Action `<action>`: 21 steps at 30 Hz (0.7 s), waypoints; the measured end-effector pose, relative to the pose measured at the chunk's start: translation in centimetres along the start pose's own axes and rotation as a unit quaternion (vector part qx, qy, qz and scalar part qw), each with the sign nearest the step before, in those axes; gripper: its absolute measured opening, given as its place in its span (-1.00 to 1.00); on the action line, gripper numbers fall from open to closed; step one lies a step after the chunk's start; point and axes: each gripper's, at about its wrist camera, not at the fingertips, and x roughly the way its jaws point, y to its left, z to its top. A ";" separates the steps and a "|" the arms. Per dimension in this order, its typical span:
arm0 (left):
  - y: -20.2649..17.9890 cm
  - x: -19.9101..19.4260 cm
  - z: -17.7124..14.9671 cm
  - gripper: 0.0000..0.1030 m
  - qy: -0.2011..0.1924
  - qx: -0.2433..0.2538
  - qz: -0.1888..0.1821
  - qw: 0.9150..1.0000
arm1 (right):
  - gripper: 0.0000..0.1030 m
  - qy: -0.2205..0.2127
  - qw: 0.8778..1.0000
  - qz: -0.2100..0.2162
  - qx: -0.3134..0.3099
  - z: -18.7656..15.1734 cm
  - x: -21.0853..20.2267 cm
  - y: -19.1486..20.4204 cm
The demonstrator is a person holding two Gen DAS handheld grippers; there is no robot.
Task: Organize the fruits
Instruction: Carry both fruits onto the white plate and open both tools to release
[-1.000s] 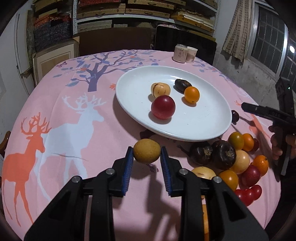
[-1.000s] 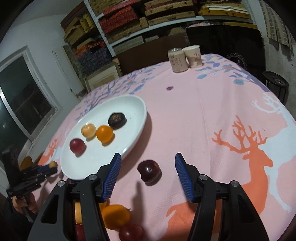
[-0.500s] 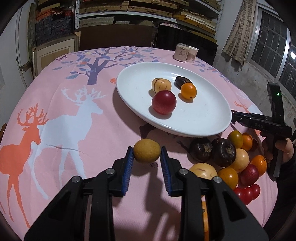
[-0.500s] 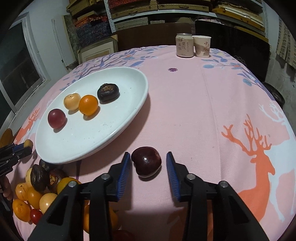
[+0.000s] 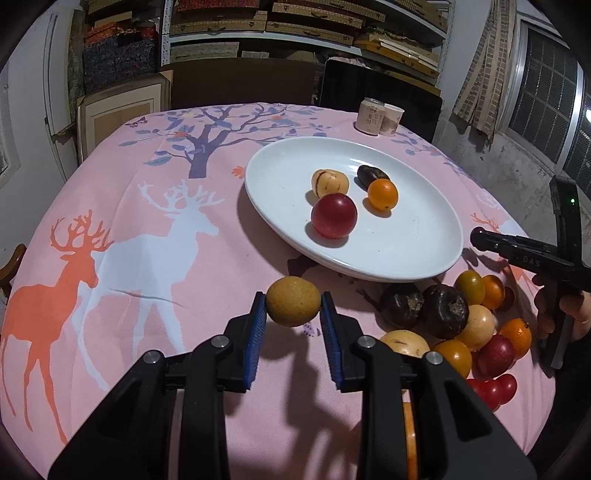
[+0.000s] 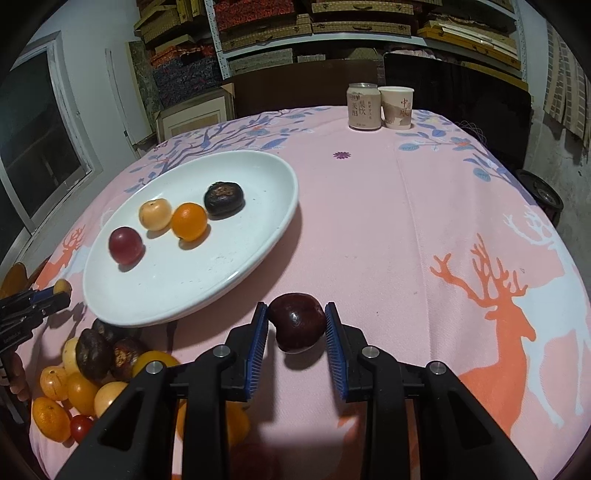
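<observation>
Fruits clamped: left claw [image 5: 293, 314] yellow-brown one [image 5: 293, 301], right claw [image 6: 296, 325] closing on dark one [image 6: 297, 320].

We look forward and downward along each gripper, close above the bench. The left wrist view faces the white plate [image 5: 424, 258] from its near-left side, the right wrist view [image 6: 184, 306] from its near-right. Both share the plate, the can [image 5: 370, 115] [image 6: 364, 107] and the shelves [image 5: 295, 22] [image 6: 332, 26].
</observation>
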 end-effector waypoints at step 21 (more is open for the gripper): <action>-10.0 -3.9 5.0 -0.44 -0.045 0.055 0.024 0.997 | -0.39 -0.087 0.995 0.049 -0.013 3.8 -10.1 4.1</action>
